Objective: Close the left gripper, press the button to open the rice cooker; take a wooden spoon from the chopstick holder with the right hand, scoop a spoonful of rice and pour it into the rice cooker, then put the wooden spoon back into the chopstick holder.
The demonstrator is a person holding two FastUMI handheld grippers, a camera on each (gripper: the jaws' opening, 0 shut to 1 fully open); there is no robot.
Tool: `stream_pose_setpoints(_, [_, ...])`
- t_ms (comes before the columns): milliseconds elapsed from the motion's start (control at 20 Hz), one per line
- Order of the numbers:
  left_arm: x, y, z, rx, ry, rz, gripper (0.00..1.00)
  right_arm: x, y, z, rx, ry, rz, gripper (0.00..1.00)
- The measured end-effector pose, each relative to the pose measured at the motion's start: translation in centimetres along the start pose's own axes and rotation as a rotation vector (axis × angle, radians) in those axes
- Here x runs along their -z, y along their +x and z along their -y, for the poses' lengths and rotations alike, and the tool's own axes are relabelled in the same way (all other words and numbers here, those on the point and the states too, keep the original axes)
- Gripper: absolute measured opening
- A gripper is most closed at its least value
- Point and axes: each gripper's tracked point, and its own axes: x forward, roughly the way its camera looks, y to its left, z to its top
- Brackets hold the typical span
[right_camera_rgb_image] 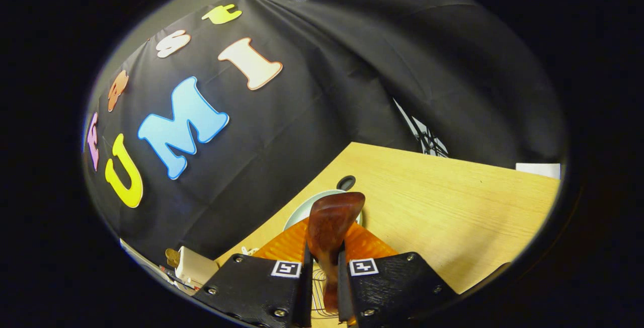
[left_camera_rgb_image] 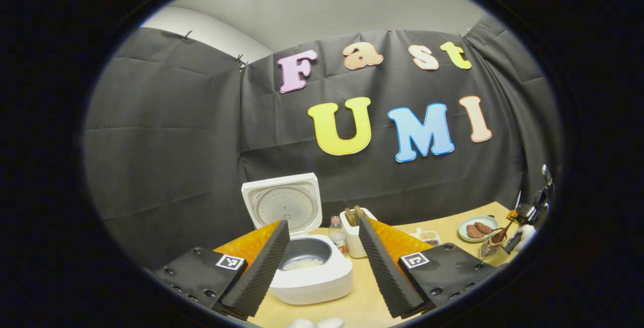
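Already the rice cooker (left_camera_rgb_image: 307,262) stands with its lid (left_camera_rgb_image: 283,202) tipped up and back, so the inner pot lies open from above, with a pale layer of rice at its bottom. The left hand-held gripper (left_camera_rgb_image: 322,262) is released, its fingers spread wide to either side of the cooker and touching nothing; held off like this, it leaves the pot's mouth free for a spoon to come in. The right hand-held gripper (right_camera_rgb_image: 322,267) is clenched on the wooden spoon (right_camera_rgb_image: 332,227), both fingers pressing its handle, with the bowl of the spoon standing out ahead over a pale plate (right_camera_rgb_image: 302,212) near the table (right_camera_rgb_image: 453,207) edge by the wall. Whether the spoon carries rice I cannot tell. In the left gripper view that gripper shows far off to the right, well apart from the cooker. Between them stand the white chopstick holder (left_camera_rgb_image: 354,235) and a small bottle (left_camera_rgb_image: 338,235), just beside the cooker, so my guess is the spoon's path should pass above or in front of them. Bare table lies open to the right.
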Motion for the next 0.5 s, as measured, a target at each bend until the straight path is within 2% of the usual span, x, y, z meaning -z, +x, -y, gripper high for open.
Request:
stream_pose_setpoints(300, [-0.4,0.2,-0.2,0.002,-0.002,0.012,0.99,-0.7,-0.6,0.0,0.029,-0.001,-0.009,0.21])
stream_pose_setpoints(400, [-0.5,0.4,-0.6,0.001,-0.004,0.016,0.99,-1.9,-1.4,0.6,0.061,-0.066,0.019,0.38])
stream_pose_setpoints(500, [-0.7,0.7,-1.2,-0.001,-0.009,0.024,0.99,-3.9,-4.0,0.1,0.070,-0.137,0.059,0.77])
